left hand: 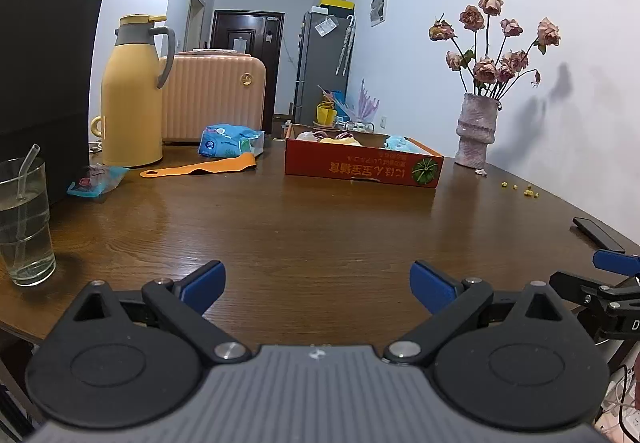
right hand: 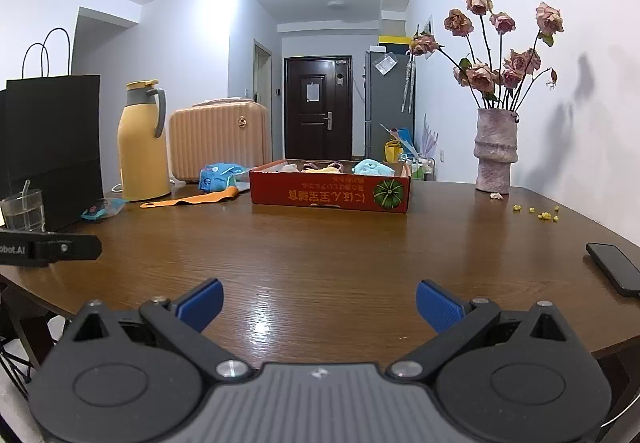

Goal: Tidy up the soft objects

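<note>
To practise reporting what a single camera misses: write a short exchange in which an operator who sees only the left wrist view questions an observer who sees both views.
Operator: Something blue and black pokes in at my right edge. What is it?
Observer: The right gripper. Its own view shows both fingers spread wide with nothing between them.
Operator: A dark slab is cut off at my right edge too. What is that?
Observer: A phone, lying flat with a dark screen, close to the right edge of the table.
</note>
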